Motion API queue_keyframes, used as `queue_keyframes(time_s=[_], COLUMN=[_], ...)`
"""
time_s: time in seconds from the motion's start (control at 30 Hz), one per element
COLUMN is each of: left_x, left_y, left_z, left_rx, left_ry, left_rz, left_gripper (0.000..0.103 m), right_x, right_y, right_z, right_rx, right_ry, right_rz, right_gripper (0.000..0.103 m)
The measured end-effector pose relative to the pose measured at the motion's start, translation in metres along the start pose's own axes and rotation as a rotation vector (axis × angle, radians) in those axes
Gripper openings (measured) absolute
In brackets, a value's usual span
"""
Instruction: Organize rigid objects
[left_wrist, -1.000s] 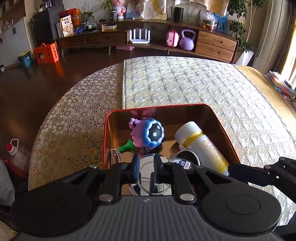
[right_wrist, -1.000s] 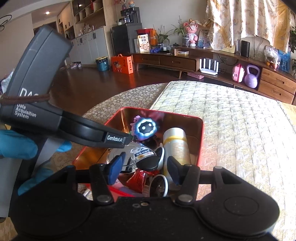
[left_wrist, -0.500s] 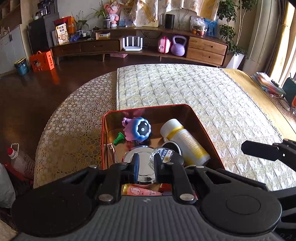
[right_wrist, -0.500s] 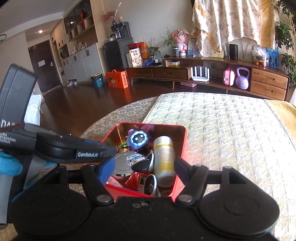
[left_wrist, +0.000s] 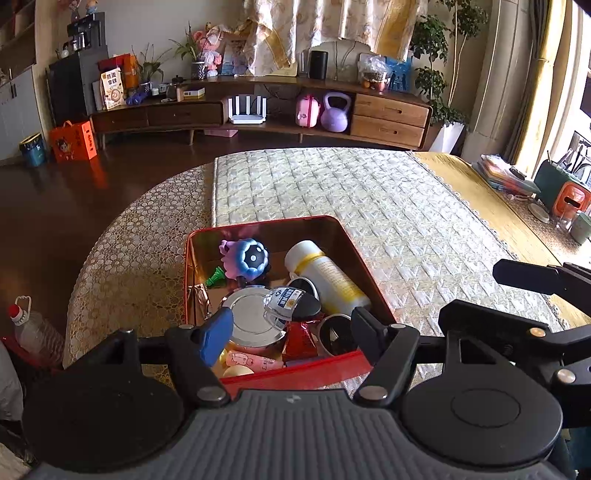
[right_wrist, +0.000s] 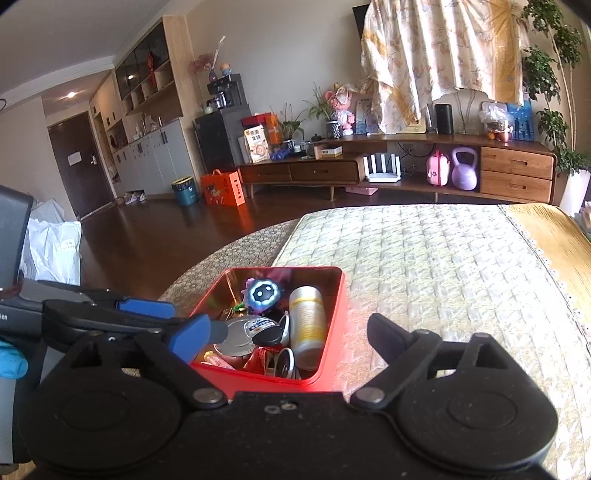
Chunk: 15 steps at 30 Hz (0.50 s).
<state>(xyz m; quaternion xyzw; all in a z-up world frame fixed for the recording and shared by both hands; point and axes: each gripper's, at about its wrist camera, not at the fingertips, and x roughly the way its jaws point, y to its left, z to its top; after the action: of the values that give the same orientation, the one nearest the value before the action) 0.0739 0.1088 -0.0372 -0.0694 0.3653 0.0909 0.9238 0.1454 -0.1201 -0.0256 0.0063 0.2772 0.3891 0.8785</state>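
Note:
A red tin box (left_wrist: 365, 254) (right_wrist: 334, 317) stands on the quilted table cover and holds several items: a purple and blue round-faced toy (left_wrist: 247, 258) (right_wrist: 261, 293), a white bottle with a yellow label (left_wrist: 325, 275) (right_wrist: 306, 325), a round silver lid (left_wrist: 251, 317) (right_wrist: 234, 338) and a black capped item with a blue and white label (left_wrist: 291, 304). My left gripper (left_wrist: 290, 332) is open and empty above the box's near edge. My right gripper (right_wrist: 291, 332) is open and empty, just short of the box.
The quilted cover (left_wrist: 332, 184) stretches beyond the box. A green and orange holder and cups (left_wrist: 561, 195) stand at the far right table edge. A plastic bottle (left_wrist: 31, 328) stands on the floor at left. A wooden sideboard (right_wrist: 406, 170) lines the far wall.
Both grippers have pulled up and back from the box. My left gripper has gone from nearly shut to wide open. My right gripper has opened wider.

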Motion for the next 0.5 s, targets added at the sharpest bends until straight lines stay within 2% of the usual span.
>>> queue_keyframes(time_s=[0.1, 0.2, 0.5], left_x=[-0.008, -0.013, -0.02], left_y=[-0.002, -0.004, -0.013], left_z=[-0.003, -0.007, -0.022], left_rx=[-0.003, 0.0, 0.004], left_ry=[-0.015, -0.02, -0.018], left_rz=[-0.002, 0.002, -0.018], left_gripper=[0.08, 0.081, 0.091], right_x=[-0.009, -0.017, -0.025], right_y=[-0.007, -0.012, -0.016], right_z=[-0.003, -0.007, -0.015], right_rx=[0.031, 0.053, 0.065], right_ry=[-0.026, -0.035, -0.049], right_rz=[0.019, 0.032, -0.005], right_gripper=[0.102, 0.103, 0.103])
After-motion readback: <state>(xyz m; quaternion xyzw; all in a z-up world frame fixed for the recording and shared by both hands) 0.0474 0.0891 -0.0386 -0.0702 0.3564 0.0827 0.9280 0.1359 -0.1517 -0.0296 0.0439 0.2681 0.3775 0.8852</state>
